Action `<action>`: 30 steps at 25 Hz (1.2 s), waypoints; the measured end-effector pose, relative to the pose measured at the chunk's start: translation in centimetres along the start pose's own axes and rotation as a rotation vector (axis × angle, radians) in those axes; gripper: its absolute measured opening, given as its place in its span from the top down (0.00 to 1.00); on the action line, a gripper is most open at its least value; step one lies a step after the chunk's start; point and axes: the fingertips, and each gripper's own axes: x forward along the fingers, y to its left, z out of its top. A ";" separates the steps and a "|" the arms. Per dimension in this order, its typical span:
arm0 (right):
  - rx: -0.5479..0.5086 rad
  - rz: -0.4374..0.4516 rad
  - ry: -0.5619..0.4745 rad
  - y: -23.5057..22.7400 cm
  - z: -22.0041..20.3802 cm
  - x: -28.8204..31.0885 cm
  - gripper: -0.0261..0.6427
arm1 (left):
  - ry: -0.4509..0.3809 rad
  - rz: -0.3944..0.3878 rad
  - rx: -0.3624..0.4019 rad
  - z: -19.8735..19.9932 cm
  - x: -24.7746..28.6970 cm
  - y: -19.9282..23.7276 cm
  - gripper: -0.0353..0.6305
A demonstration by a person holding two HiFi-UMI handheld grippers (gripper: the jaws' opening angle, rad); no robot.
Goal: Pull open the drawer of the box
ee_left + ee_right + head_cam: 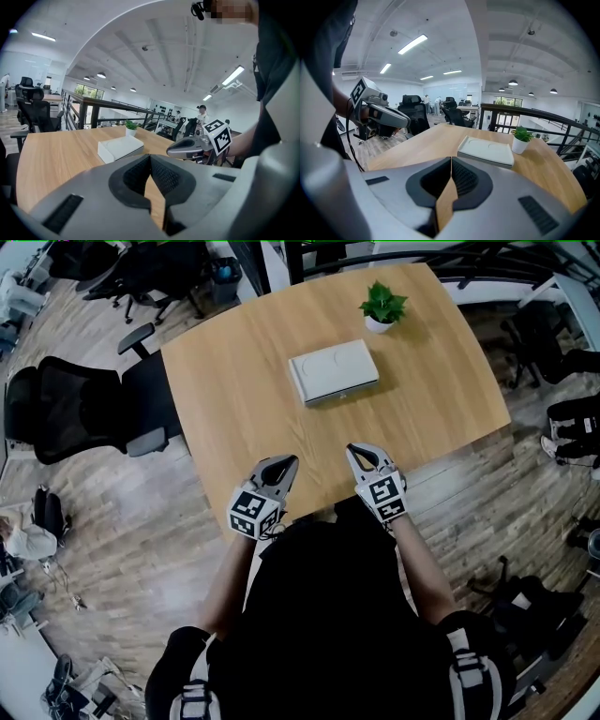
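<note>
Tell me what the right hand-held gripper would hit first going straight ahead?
Probably the white box, lying ahead of the right hand-held gripper on the table, though slightly off its line.

Bare table (234,409) surface stretches from the near edge, where the left claw (284,463) and right claw (356,452) are positioned, to the box (333,372). A potted plant (382,306) stands near the box's far right corner. An office chair (75,413) crowds the table's left side.

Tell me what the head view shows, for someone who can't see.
A person holds the left tongs and right tongs, both shut, above a wooden table. Beyond them sit a white box and a potted plant.
</note>
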 end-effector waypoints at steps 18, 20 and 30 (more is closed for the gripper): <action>-0.024 0.101 0.041 -6.7 -2.1 2.6 0.92 | 0.004 0.100 -0.046 1.7 5.7 0.5 0.91; -0.031 0.127 0.055 -7.3 -2.1 3.2 0.92 | -0.004 0.119 -0.053 1.9 6.2 0.6 0.91; -0.107 0.231 0.084 -9.0 -1.5 6.7 0.92 | -0.022 0.212 -0.087 2.7 7.7 1.0 0.91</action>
